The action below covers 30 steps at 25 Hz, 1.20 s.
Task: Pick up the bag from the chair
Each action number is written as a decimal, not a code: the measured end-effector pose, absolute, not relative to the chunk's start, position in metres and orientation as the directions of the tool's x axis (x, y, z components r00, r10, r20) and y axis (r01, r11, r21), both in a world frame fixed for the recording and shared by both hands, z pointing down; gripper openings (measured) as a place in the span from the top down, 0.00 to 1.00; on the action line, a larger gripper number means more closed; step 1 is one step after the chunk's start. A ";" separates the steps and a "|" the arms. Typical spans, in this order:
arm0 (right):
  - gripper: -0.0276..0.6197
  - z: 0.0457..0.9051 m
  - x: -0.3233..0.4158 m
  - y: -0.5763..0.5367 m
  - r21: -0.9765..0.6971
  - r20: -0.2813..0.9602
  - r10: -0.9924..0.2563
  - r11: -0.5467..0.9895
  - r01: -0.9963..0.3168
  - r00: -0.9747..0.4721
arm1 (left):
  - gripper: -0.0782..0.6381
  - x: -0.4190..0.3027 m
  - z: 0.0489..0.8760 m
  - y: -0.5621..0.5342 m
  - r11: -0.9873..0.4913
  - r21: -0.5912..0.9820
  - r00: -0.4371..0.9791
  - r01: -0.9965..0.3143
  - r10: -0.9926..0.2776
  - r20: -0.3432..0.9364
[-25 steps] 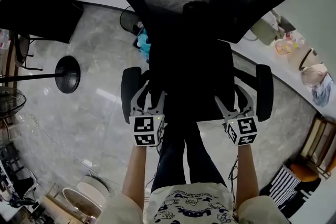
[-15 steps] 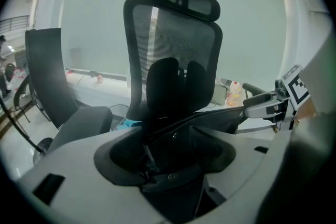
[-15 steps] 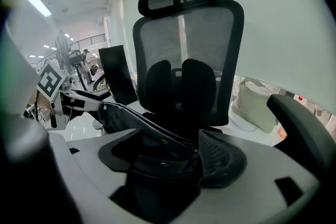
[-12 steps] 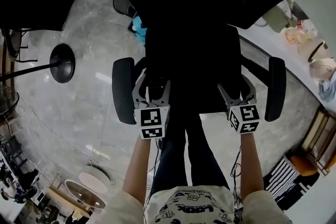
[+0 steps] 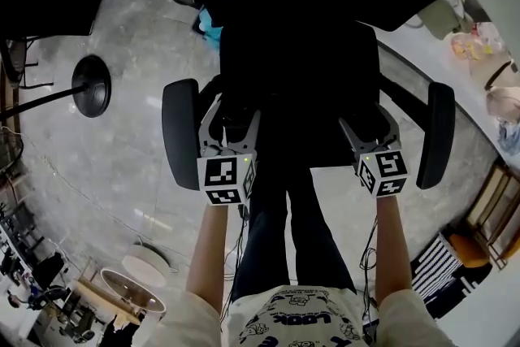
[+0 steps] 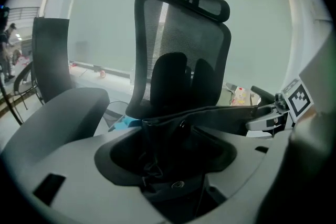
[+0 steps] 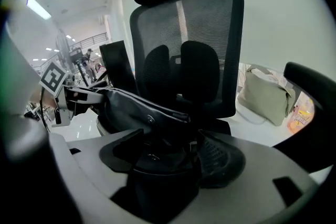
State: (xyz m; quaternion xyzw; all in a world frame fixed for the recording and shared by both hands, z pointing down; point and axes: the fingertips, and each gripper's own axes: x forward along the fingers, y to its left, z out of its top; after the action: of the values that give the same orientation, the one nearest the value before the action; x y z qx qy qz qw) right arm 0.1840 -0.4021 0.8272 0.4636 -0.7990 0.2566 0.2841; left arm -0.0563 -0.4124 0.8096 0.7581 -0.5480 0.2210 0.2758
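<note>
A black bag (image 6: 210, 115) (image 7: 131, 105) lies on the seat of a black mesh-backed office chair (image 6: 184, 55) (image 7: 189, 44). Its top edge is pulled taut between my two grippers. In the head view the bag (image 5: 292, 122) barely stands out against the dark seat, between the armrests (image 5: 179, 130). My left gripper (image 5: 230, 126) (image 6: 163, 149) is shut on bunched black fabric at the bag's left end. My right gripper (image 5: 370, 124) (image 7: 168, 152) is shut on the bag's right end, near a metal snap.
A beige bag (image 7: 265, 94) sits on a white counter behind the chair to the right. A stand's round black base (image 5: 89, 85) is on the floor at left, and another dark chair (image 6: 52, 60) stands beyond it. The person's legs (image 5: 284, 232) are at the seat's front.
The head view has drawn closer to the chair, and the armrests now sit wider in the picture. Both grippers stay at the front of the seat on the bag.
</note>
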 end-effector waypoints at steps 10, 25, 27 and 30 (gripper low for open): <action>0.69 0.833 0.176 -0.406 -0.159 0.666 -0.595 0.475 -0.865 -0.449 | 0.58 -0.056 0.819 -0.410 -0.267 0.209 0.338 -0.941 -0.690 0.640; 0.78 0.770 0.177 -0.383 -0.141 0.654 -0.626 0.451 -0.881 -0.425 | 0.78 -0.052 0.760 -0.380 -0.346 0.145 0.355 -0.927 -0.682 0.639; 0.78 0.749 0.177 -0.382 -0.143 0.635 -0.643 0.447 -0.883 -0.428 | 0.78 -0.053 0.740 -0.378 -0.350 0.142 0.357 -0.926 -0.693 0.626; 0.78 0.716 0.175 -0.382 -0.136 0.606 -0.666 0.452 -0.882 -0.435 | 0.78 -0.055 0.709 -0.377 -0.346 0.142 0.358 -0.927 -0.709 0.608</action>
State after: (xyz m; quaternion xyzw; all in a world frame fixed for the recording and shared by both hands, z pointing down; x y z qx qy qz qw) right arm 0.1747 -0.3818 0.7158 0.4734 -0.8171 0.2230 0.2417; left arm -0.0550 -0.3768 0.7089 0.7883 -0.5189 0.2274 0.2399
